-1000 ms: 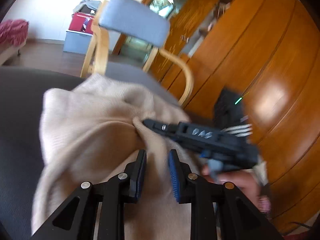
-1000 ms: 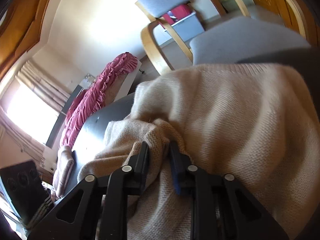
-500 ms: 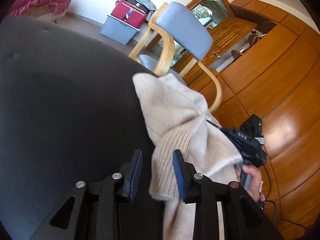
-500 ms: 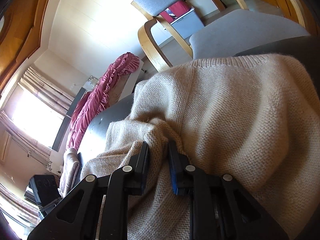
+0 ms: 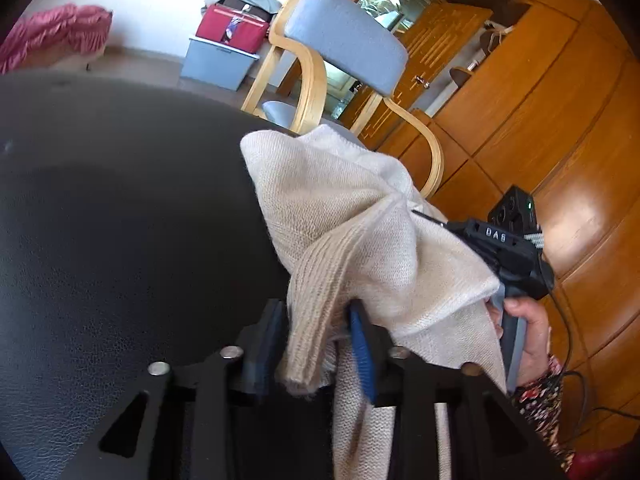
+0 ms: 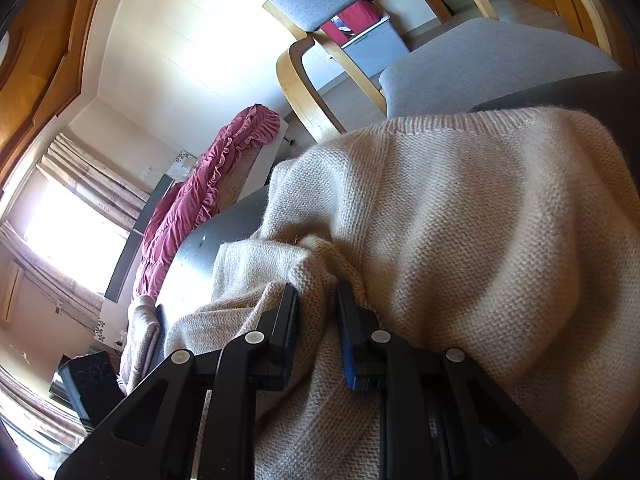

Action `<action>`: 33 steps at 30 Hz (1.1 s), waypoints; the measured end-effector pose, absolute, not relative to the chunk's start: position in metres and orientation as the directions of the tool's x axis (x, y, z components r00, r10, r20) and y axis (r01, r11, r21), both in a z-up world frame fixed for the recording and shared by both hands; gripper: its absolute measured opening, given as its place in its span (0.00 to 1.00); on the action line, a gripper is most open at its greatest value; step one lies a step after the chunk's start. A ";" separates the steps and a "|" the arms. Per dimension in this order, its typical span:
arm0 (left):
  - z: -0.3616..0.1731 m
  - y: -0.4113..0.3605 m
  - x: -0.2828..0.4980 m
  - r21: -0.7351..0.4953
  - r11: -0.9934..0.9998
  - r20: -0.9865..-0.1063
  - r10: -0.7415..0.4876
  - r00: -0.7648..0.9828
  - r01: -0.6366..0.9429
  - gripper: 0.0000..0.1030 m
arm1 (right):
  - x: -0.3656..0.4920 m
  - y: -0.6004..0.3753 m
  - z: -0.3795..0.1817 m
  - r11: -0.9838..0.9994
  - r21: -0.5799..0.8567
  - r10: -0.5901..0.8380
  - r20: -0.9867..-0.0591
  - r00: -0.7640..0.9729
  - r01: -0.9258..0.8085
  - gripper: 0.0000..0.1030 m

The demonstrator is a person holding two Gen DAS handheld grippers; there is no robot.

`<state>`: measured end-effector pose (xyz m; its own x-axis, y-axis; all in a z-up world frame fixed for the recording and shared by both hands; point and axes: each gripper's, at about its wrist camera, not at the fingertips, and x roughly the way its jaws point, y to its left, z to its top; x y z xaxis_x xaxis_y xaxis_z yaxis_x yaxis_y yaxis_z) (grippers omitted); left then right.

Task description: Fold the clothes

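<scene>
Item: cream knit sweater (image 5: pixel 360 216), held off a black table (image 5: pixel 120 240); both grippers engaged.

Nearest, left wrist view: left gripper (image 5: pixel 316 344), fingers clamped on a ribbed cuff or hem that hung bunched between the pads; the rest of the garment rose away from the fingers, up and to the right, its long axis slanting from the cuff toward a raised corner near the chair.

Beyond, same view: right gripper (image 5: pixel 424 216), gripped by a hand (image 5: pixel 528 328); its tips were buried in a fold, well apart from the left gripper and further from the table's edge.

Right wrist view: right gripper (image 6: pixel 318 312), fingers pinched together on a gathered fold of the sweater (image 6: pixel 460 220); the body of the knit draped ahead and to the right, its ribbed edge across the top.

Furthest: grey chair with bentwood arms (image 5: pixel 344 36); red box on a grey bin (image 5: pixel 232 32); wooden cabinets (image 5: pixel 540 100).

Judgement: the left gripper was nearer the free cuff, so any fold would likely turn on carrying that end across toward the right.

Against a second ago: then the left fingers stood parted over spread knit; by now they had closed on the cuff, and the garment had been lifted clear of much of the table; the right grip was unchanged.
</scene>
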<state>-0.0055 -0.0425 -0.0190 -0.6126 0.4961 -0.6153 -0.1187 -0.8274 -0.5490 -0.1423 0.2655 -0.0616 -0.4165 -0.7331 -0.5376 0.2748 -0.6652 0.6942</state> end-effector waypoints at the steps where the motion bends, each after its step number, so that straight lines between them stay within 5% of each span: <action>1: -0.018 -0.045 -0.006 -0.566 -0.816 -0.605 0.507 -0.614 -0.117 0.20 | -0.143 0.265 -0.062 -0.663 0.697 -0.735 -0.536 -0.416 0.274 0.19; 7: -0.005 -0.073 -0.011 -0.681 -0.727 -0.519 0.567 -0.640 -0.092 0.13 | -0.143 0.266 -0.063 -0.656 0.704 -0.741 -0.531 -0.412 0.273 0.19; 13: 0.010 -0.098 -0.020 -0.638 -0.769 -0.558 0.506 -0.657 -0.050 0.11 | -0.143 0.270 -0.061 -0.633 0.722 -0.756 -0.499 -0.423 0.280 0.20; 16: 0.016 -0.107 -0.025 -0.597 -0.801 -0.584 0.462 -0.667 -0.032 0.11 | -0.142 0.272 -0.059 -0.613 0.738 -0.768 -0.472 -0.432 0.283 0.29; 20: 0.020 -0.135 -0.033 -0.535 -0.843 -0.633 0.352 -0.689 0.060 0.11 | -0.142 0.275 -0.057 -0.586 0.758 -0.782 -0.437 -0.444 0.287 0.39; 33: -0.001 -0.272 -0.056 -0.246 -0.840 -0.784 -0.121 -0.609 0.484 0.11 | -0.145 0.271 -0.059 -0.588 0.755 -0.786 -0.447 -0.427 0.291 0.40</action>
<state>-0.0560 -0.2722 -0.0006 -0.6090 -0.1212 -0.7838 0.4842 -0.8396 -0.2464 -0.1454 0.2711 -0.0591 -0.4273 -0.7858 -0.4472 0.2914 -0.5879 0.7546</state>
